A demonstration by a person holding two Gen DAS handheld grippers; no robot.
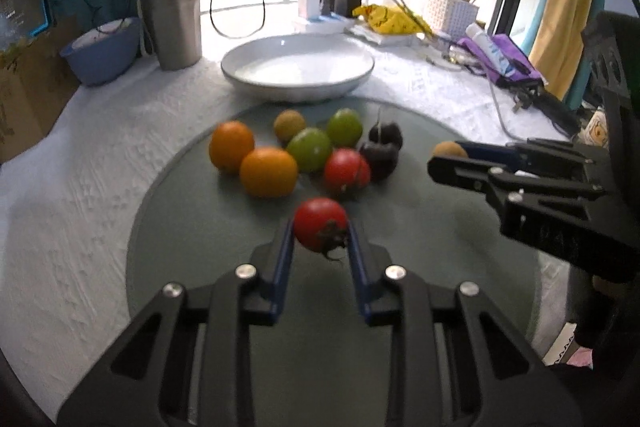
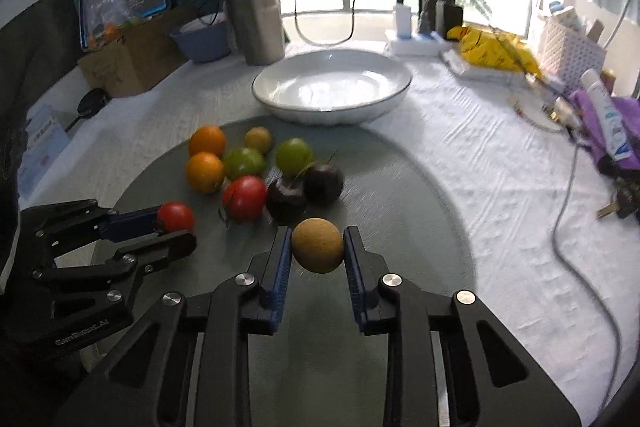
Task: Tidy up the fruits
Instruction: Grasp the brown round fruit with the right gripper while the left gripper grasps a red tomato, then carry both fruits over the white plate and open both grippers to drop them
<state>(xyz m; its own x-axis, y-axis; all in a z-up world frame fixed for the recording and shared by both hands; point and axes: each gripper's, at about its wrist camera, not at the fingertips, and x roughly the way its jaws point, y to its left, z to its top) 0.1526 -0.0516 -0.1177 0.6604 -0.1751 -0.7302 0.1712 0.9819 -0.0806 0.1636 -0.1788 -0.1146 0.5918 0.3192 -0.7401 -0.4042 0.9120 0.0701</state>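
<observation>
My left gripper (image 1: 321, 231) is shut on a red tomato (image 1: 320, 223), held above the grey round mat (image 1: 420, 267); both show at the left of the right wrist view, the gripper (image 2: 176, 227) and the tomato (image 2: 175, 217). My right gripper (image 2: 317, 247) is shut on a tan round fruit (image 2: 318, 245), seen too in the left wrist view (image 1: 450, 149). On the mat lie two oranges (image 1: 268, 171), two green fruits (image 1: 310, 149), a brownish fruit (image 1: 290, 124), a red tomato (image 1: 346, 169) and two dark plums (image 1: 380, 157). An empty white bowl (image 1: 298, 67) stands behind the mat.
A steel tumbler (image 1: 174, 15) and a blue bowl (image 1: 102, 49) stand at the back left by a cardboard box (image 2: 128, 57). A power strip, a yellow bag (image 2: 494, 49), a white basket (image 2: 570, 47), purple cloth and cables crowd the back right.
</observation>
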